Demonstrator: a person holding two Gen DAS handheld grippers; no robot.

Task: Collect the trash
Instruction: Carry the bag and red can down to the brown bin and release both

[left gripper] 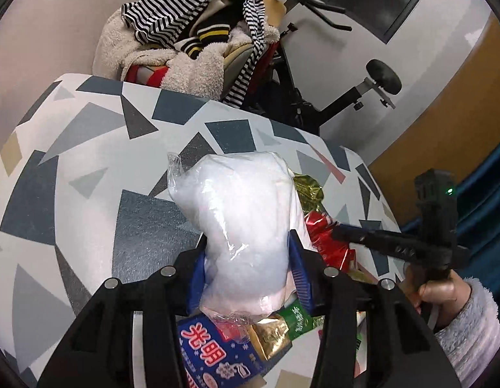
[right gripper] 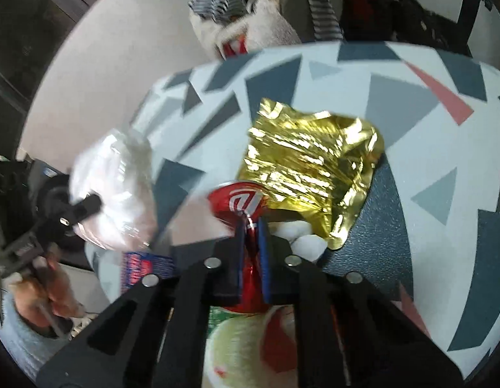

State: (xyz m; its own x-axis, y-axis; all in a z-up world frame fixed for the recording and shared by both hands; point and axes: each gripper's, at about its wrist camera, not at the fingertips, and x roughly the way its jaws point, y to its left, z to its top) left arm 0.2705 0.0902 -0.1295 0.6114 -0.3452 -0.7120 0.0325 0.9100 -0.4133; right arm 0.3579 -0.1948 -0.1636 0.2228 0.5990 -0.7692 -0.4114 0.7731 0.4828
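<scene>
On the left, I am squeezing the clear plastic bag [left gripper: 246, 226] with my left gripper [left gripper: 248, 268]. Its 2 blue pads [left gripper: 300, 274] are pressing in on both sides of the bag, so they are clamped on it. The bag is puffy and soft, so I am holding it low down where it is thinner. It is standing up above the patterned table [left gripper: 88, 161].

Under it, the blue wrapper [left gripper: 214, 352] is lying flat near the table's edge, just beside a green and gold packet [left gripper: 282, 326].

Going right, my right gripper [right gripper: 251, 255] is pinching the red wrapper [right gripper: 240, 202]. The pads are almost together, with only the thin red foil between them. I am grabbing it by a crumpled fold because that part sticks up.

The gold foil [right gripper: 311, 161] is lying just behind it, touching it. I think that one is next.
</scene>
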